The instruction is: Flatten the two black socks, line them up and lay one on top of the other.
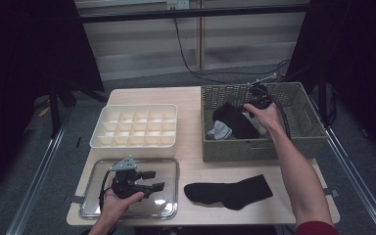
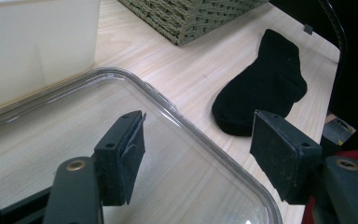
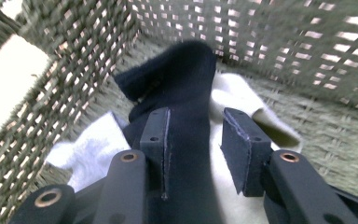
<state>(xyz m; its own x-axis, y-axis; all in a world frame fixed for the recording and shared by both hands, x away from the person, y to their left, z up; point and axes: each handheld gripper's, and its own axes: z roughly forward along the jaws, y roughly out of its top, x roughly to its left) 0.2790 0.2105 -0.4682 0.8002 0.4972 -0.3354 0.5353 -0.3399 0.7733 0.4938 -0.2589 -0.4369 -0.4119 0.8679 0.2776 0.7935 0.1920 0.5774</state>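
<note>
Wicker of a coarse grey-green weave forms the rectangular basket point(image 1: 309, 128) at the table's far right, and inside it a dark sock point(image 1: 235, 120) lies crumpled over paler, fleecy socks point(image 1: 220, 131). The right gripper point(image 1: 255, 104) reaches down into the basket; in the right gripper view its flat black pads point(image 3: 156, 135) stand partly apart on either side of the dark sock point(image 3: 186, 93). Whether they press on the cloth cannot be told, as that picture is blurred with motion. The white socks point(image 3: 233, 93) and the basket wall point(image 3: 279, 42) show soft-edged there, and how many pale socks there are cannot be made out.

On the pale wooden table point(image 1: 196, 166) a second black sock point(image 1: 230, 192) lies flat near the front edge, to the right of a clear rounded plastic tray point(image 1: 169, 164). The left gripper point(image 1: 152, 180) rests over this tray, jaws wide apart and holding nothing. The left gripper view shows the tray's glossy raised rim point(image 2: 205, 140) and the flat sock's knit point(image 2: 265, 88), details lost from above. Behind the tray sits a cream plastic organiser point(image 1: 134, 126) divided into small square cells; from the left gripper its smooth side wall point(image 2: 37, 46) appears, with its cells hidden. A red sleeve point(image 1: 318, 228) is cut off at the bottom edge.
</note>
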